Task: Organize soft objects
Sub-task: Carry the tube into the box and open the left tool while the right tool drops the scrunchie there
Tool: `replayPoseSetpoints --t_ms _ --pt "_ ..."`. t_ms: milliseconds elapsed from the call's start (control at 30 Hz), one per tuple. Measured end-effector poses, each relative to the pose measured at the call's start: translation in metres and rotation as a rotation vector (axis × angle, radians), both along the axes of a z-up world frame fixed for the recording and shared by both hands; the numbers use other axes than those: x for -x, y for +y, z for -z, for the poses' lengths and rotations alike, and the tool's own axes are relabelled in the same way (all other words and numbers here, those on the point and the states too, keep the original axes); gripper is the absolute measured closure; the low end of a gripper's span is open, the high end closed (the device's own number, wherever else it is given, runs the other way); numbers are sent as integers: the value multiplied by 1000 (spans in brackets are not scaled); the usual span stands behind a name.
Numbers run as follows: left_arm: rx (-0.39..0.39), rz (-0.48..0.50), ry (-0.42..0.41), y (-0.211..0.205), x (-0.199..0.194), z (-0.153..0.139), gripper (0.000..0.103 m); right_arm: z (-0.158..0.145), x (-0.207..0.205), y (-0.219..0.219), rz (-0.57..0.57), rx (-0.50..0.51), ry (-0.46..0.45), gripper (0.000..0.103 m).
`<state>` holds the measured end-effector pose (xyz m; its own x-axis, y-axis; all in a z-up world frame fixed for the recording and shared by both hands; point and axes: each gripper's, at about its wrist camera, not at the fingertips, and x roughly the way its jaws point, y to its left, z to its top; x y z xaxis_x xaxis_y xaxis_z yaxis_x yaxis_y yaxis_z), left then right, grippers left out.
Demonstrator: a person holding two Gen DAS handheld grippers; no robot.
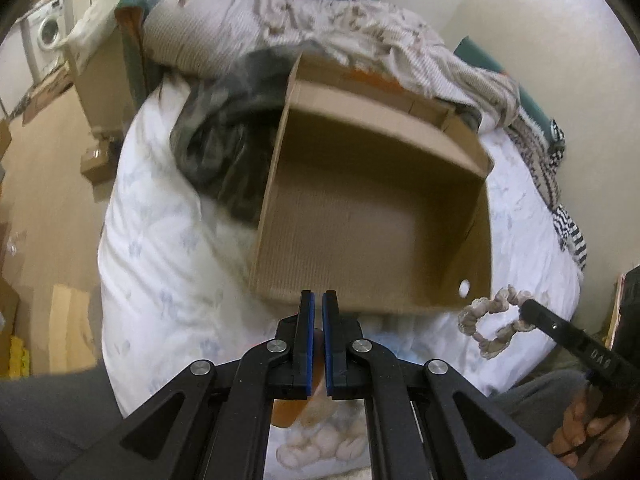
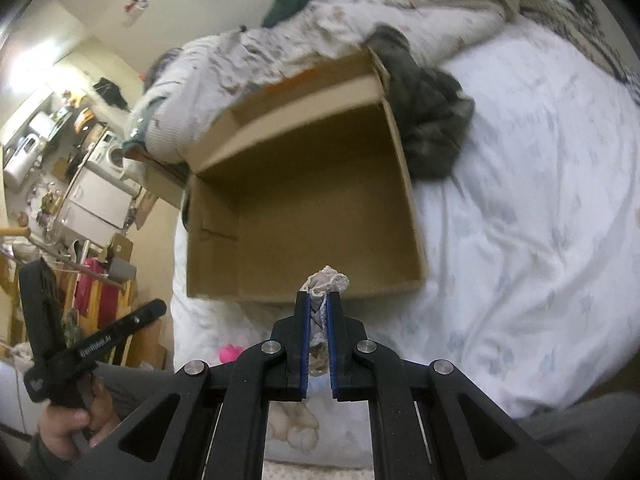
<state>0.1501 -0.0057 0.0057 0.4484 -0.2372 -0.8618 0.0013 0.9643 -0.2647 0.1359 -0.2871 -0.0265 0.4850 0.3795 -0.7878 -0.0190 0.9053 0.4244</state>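
An open, empty cardboard box [image 1: 372, 216] lies on a white bed; it also shows in the right wrist view [image 2: 304, 200]. My right gripper [image 2: 319, 300] is shut on a beige lace scrunchie [image 2: 326, 278] and holds it just before the box's near wall. In the left wrist view the scrunchie [image 1: 490, 326] hangs from the right gripper [image 1: 530, 310] at the right. My left gripper [image 1: 318, 298] is shut with nothing between its pads, at the box's near edge. A beige plush toy [image 1: 320, 444] lies below it, and shows in the right wrist view [image 2: 296, 428].
A dark grey garment [image 1: 224, 140] is bunched against the box's side. A crumpled beige blanket [image 1: 320, 28] lies behind the box. The white bedsheet [image 2: 520, 220] spreads to the right. A pink object [image 2: 230, 354] sits by the bed's edge. Cardboard boxes [image 1: 104, 72] and a washing machine [image 1: 46, 34] stand beyond.
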Motion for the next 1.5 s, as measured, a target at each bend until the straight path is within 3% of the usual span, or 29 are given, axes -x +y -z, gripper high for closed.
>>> replayPoseSetpoints --t_ms 167,267,433,500,633,733,900,1033,1500 --pt "11 17 -48 -8 -31 -22 99 -10 -21 1 -1 -7 -46 94" --pt "58 32 -70 -9 -51 -26 99 -11 -35 2 7 -22 -71 94" --pt "86 28 -60 -8 -75 -6 99 3 -52 1 16 -25 -109 94" --pt "68 28 -57 -10 -79 10 99 18 -56 0 22 -30 -99 94" --pt "-75 19 -41 -20 -82 43 99 44 -66 -1 39 -39 -12 94" --pt "-68 32 -25 -25 -86 51 99 51 -71 5 16 13 6 94" --pt "-74 31 -39 -29 -90 49 99 61 -75 11 -11 14 30 94" --pt "-133 35 -58 -31 -89 49 99 64 -73 10 -11 23 27 94" --pt "-76 60 -61 -41 -88 49 97 66 -78 18 -33 18 35 93"
